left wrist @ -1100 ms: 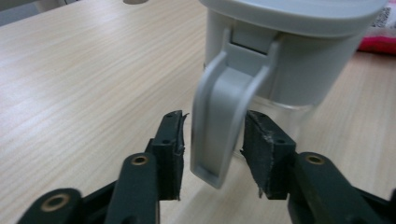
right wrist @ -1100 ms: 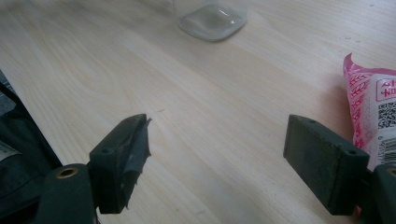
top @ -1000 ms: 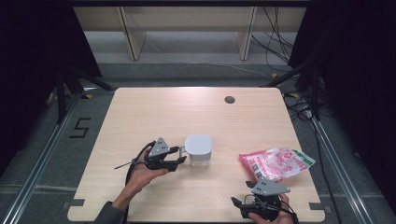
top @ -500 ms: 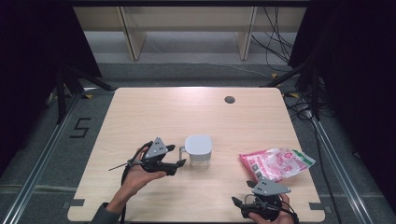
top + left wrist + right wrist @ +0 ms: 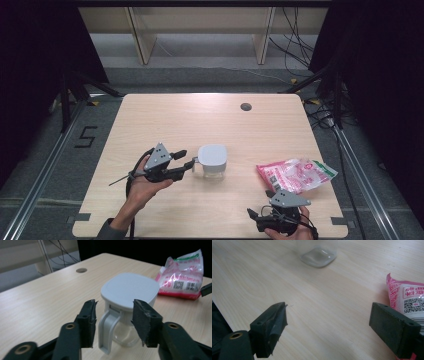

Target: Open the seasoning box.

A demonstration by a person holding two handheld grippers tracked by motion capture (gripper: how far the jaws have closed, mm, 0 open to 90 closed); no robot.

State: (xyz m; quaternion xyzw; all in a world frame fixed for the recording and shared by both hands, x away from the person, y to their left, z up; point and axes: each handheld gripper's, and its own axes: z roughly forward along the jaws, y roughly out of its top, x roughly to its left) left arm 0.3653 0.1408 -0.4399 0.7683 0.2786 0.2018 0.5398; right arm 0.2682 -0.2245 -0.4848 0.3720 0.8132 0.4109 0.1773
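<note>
Left claw (image 5: 113, 323), jaws just narrowing yet unclenched, straddles the jug (image 5: 130, 293) handle (image 5: 108, 331); centre before squeezing. Right claw (image 5: 328, 327), released, at five o'clock.

- The left gripper (image 5: 186, 159) lies roughly level in the person's left hand (image 5: 145, 182), at the near left of the table, jaws pointing right.
- The left forearm comes in from the near edge and slants up and right to that hand; the palm cups the gripper body from below.
- Its jaws have just been closing and stand part open, pads (image 5: 140, 320) not pressing on anything.
- The grey three-cornered plate tilts on top of the left gripper, and its cable trails off to the left.
- The right gripper (image 5: 254, 216) sits at the near right edge, held low in the right hand (image 5: 287, 232), jaws pointing left.
- Its jaws stand wide apart, nothing between them.
</note>
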